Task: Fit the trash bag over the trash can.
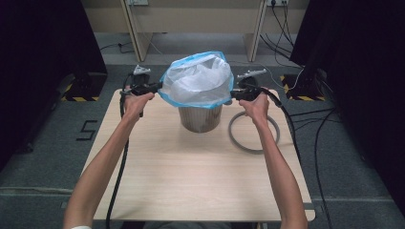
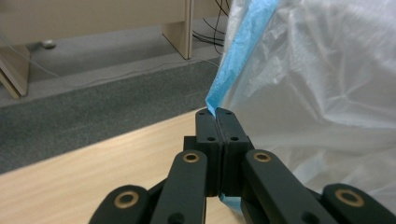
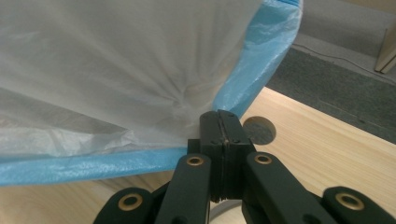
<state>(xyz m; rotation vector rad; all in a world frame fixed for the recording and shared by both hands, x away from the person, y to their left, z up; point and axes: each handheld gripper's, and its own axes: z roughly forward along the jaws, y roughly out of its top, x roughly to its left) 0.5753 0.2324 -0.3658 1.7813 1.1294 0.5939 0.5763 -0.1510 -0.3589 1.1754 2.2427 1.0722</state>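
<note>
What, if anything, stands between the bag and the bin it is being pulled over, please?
Nothing visible does. The bag hangs spread right above the bin, with the left gripper and right gripper each shut on its blue rim. The grey ring lies on the table to the side, clear of the bin.

My table (image 1: pixel 191 181): pale wood, on grey carpet (image 1: pixel 43 143). Beyond it, light wooden desk (image 1: pixel 191 19), cables (image 1: pixel 282 24) trailing under. Black partitions (image 1: pixel 43 38) both sides, hazard-striped feet (image 1: pixel 81 98). Light dim, even.
</note>
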